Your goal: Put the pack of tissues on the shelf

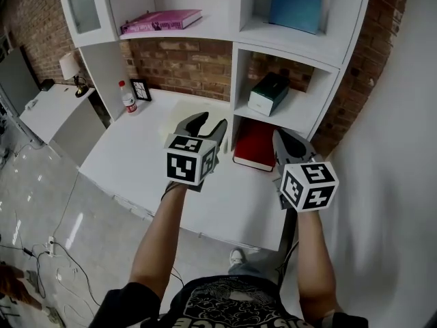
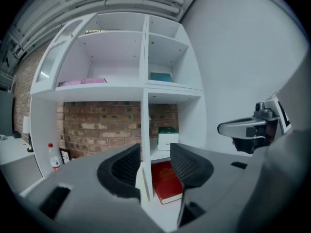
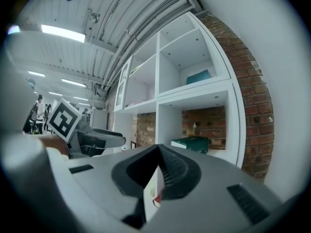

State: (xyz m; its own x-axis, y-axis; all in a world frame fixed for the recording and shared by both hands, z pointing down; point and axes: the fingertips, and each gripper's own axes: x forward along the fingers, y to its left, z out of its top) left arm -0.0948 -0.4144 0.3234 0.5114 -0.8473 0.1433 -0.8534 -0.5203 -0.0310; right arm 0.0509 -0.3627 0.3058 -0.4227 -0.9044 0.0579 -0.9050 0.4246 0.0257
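Tissues (image 1: pixel 268 93) are sitting on the shelf (image 1: pixel 293 121): probably light, squashy, so you're wanting a gentle side grip. Left hand-held gripper (image 1: pixel 212 121) is hanging open, right hand-held gripper (image 1: pixel 281 139) clenched empty.

The person wears a black T-shirt (image 1: pixel 239 305) with a pale print and short sleeves. The left tongs (image 1: pixel 210 123) and right tongs (image 1: pixel 281 137) are grey, with dark ribbed pads (image 2: pixel 187 165). Each carries a white cube (image 1: pixel 190 159) with black square markers.
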